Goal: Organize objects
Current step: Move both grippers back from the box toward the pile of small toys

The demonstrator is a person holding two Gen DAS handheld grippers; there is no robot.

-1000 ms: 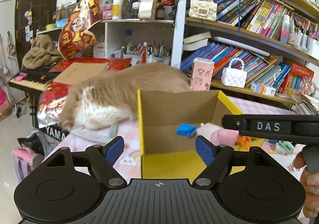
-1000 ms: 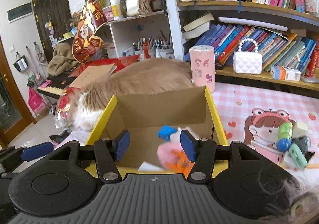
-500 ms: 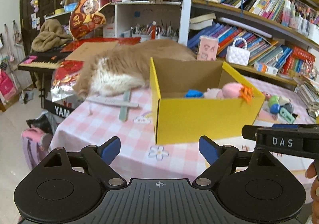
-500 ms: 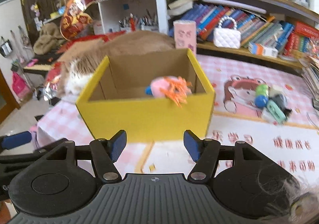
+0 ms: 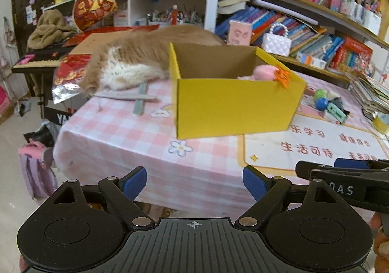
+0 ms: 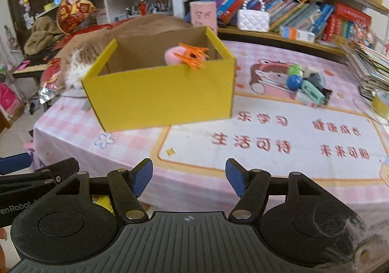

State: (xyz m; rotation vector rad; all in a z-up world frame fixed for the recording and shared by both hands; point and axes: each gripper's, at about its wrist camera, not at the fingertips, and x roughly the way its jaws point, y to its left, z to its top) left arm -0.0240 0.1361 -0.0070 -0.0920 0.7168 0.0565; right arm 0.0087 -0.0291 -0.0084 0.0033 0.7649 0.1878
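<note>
Both tongs — left, right — apart, empty, low in frame; yellow box on surface at centre, pink toy inside.

Yellow box: cardboard, matt yellow outside, raw brown inside. Tablecloth: smooth printed sheet, slight sheen, lower centre. Left gripper and right gripper: matt black plastic, ribbed body, blue pads, bright metal pivot pins. Cat, left of box: long soft fur. White handbag, upper right: quilted, glossy. Foil bag, left edge: crinkled, shiny.
</note>
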